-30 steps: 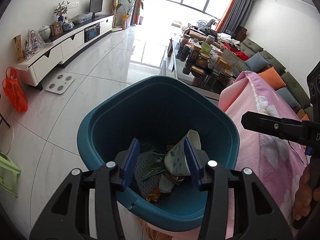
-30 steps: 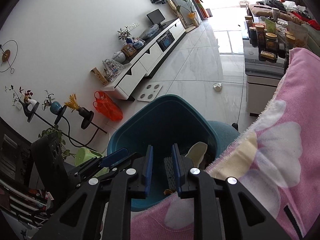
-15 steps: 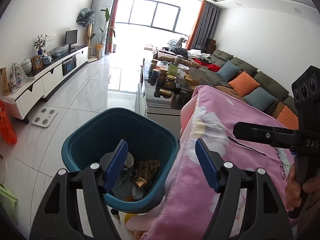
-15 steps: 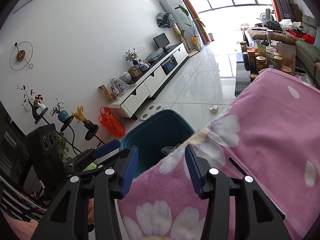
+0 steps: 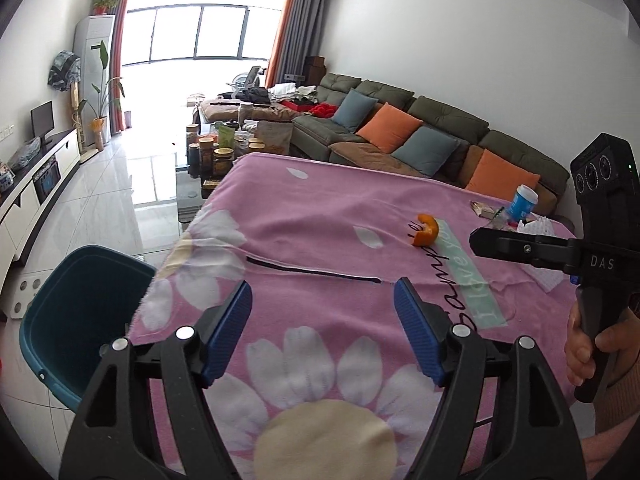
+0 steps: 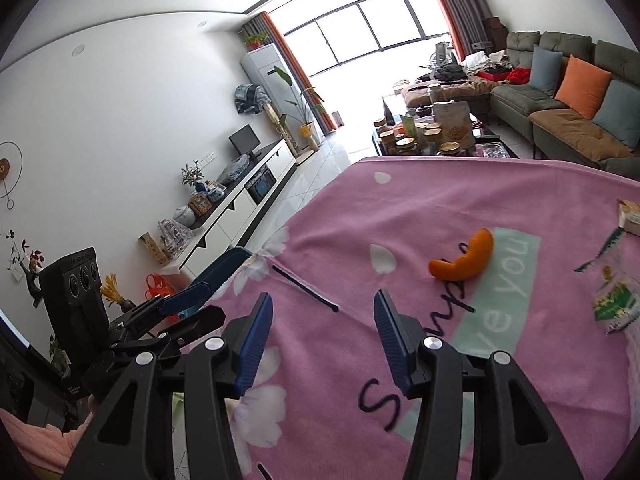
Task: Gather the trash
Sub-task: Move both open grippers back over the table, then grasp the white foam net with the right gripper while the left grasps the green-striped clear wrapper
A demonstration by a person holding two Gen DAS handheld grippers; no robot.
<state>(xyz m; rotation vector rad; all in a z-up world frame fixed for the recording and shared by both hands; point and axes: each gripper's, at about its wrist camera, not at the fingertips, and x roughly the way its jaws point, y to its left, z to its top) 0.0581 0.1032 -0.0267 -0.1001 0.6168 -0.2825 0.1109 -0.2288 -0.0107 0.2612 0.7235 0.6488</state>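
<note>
Living room with white tiled floor, a green sofa [image 5: 440,128] along the far wall and a pink flowered cloth [image 5: 340,240] covering the tabletop in the foreground. Left hand-held gripper [image 5: 322,304]: jaws set wide apart above the cloth, nothing between the 2 blue pads; they have just been opening, most of that a moment back. Right hand-held gripper [image 6: 323,322]: jaws likewise parted over bare cloth, empty, having just been opening too, with little change at the last. Orange peel [image 6: 464,262], a curved piece, lies on the cloth ahead and to the right of the right hand-held gripper, well apart from its pads; in the left wrist view the same peel [image 5: 426,232] sits ahead and right of the left hand-held gripper. Further right of the peel lie a torn green-and-white wrapper [image 6: 612,300] and, near the cloth's far right edge, a blue-and-white paper cup [image 5: 524,200], upright. Teal bin [image 5: 72,312] stands on the floor off the cloth's edge, to the left of and below the left hand-held gripper. A person's hand [image 5: 588,344] grips the handle of the right hand-held gripper at the right margin of the left wrist view.
</note>
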